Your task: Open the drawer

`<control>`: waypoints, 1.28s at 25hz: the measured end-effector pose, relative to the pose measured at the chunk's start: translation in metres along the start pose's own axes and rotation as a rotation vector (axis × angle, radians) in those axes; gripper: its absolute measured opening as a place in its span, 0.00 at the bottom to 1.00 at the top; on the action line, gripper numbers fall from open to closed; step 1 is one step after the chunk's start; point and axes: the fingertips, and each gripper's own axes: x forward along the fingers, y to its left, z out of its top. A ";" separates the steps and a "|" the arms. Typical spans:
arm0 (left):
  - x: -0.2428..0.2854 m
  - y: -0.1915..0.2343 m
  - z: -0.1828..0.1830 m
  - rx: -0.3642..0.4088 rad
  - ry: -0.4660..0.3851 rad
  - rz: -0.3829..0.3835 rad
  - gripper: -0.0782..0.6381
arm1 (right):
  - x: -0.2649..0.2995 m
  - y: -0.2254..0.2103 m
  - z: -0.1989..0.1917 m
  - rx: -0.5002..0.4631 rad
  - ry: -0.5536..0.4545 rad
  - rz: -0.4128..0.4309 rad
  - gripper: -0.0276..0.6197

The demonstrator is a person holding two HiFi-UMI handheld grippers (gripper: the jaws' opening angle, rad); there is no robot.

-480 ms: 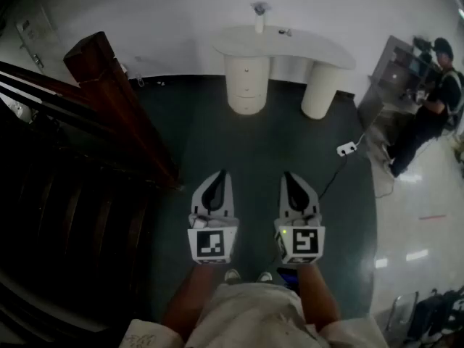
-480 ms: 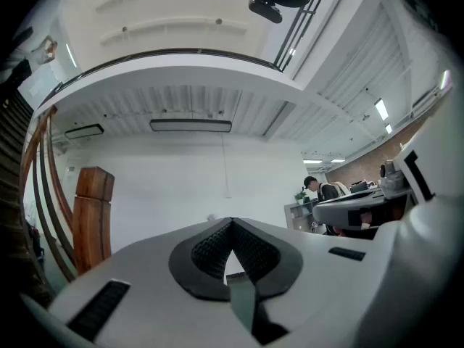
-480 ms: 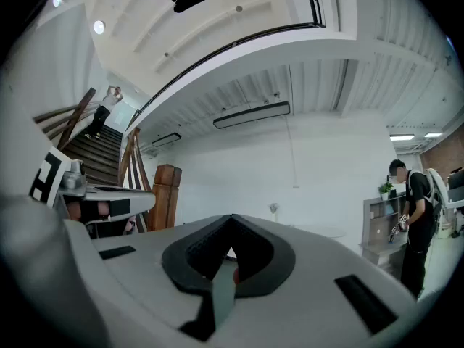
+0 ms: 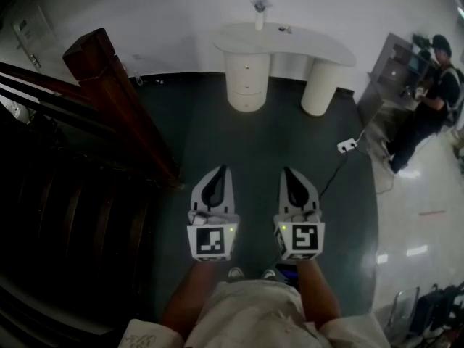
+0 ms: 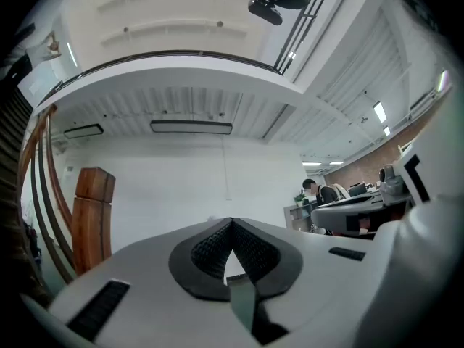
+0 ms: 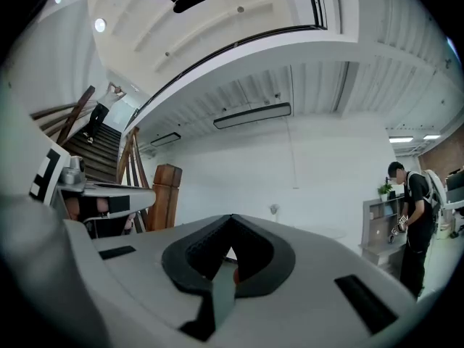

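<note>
Nearest the camera, the person's pale shorts (image 4: 250, 307) and two shoe tips (image 4: 233, 272) show at the bottom of the head view. Both forearms reach forward above a dark green floor (image 4: 254, 143). The left hand-held gripper (image 4: 220, 172) and the right hand-held gripper (image 4: 288, 173) are side by side, a little apart, and both point away from the person. Each carries its marker cube (image 4: 210, 241) at the rear.

In the left gripper view, the left hand-held gripper (image 5: 232, 223) has its jaws pressed together at the tips, with nothing between them. The right gripper view shows the right hand-held gripper (image 6: 230, 220) just as narrow, fully closed and empty.

To the left of the grippers, a dark staircase (image 4: 51, 187) runs up beside a brown wooden newel post (image 4: 109, 85). To the right, a white power strip (image 4: 346, 148) lies on the floor with its cable trailing back towards the person.

Farther off, against the white wall, stands a white desk with a curved tabletop (image 4: 312, 49). A small white container (image 4: 259, 20) stands on it. Under its left end is a round pedestal of drawers (image 4: 246, 85). Its fronts, each with a small knob, sit flush and closed, well apart from both grippers. A plain round leg (image 4: 319, 91) holds up the other end.

At the far right, another person (image 4: 429, 100) stands by a grey shelf unit (image 4: 388, 71).
</note>
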 end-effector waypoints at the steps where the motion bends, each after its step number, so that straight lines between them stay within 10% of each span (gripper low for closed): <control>1: 0.000 0.002 0.000 -0.005 0.001 -0.001 0.11 | 0.001 0.002 0.000 0.002 -0.002 0.000 0.05; 15: 0.041 0.019 -0.014 -0.012 -0.001 -0.040 0.11 | 0.043 -0.010 -0.014 0.026 -0.015 -0.026 0.05; 32: 0.260 -0.001 -0.044 0.013 0.034 0.055 0.11 | 0.220 -0.152 -0.038 0.036 -0.014 0.052 0.05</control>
